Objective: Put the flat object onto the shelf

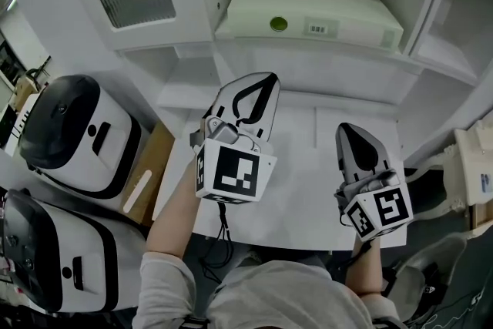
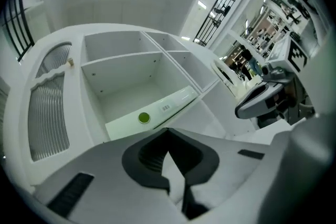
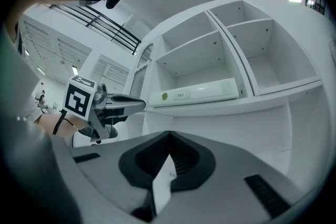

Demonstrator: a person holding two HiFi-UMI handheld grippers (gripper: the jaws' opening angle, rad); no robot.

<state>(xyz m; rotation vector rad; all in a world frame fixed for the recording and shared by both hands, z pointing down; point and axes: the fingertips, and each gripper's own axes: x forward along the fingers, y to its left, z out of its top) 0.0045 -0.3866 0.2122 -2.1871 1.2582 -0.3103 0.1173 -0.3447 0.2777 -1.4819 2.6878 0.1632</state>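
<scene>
Lying on the shelf (image 1: pixel 431 50), the flat object (image 1: pixel 308 21) sits apart from you — your left gripper (image 1: pixel 266 82) and right gripper (image 1: pixel 348 132) are both clenched, empty.

The left gripper (image 1: pixel 262 85) and right gripper (image 1: pixel 348 133) are white shells with black-lined jaws, each bearing a white cube of black square markers. Below the left cube (image 1: pixel 231 172) runs a black cable (image 1: pixel 223 231); below that, a light grey sleeve (image 1: pixel 166 281).

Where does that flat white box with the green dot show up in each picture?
Head view: top centre, flat white box lying in the shelf.
Left gripper view: just left of centre, low in a compartment.
Right gripper view: centre.
Shared landmark: its green dot.
</scene>
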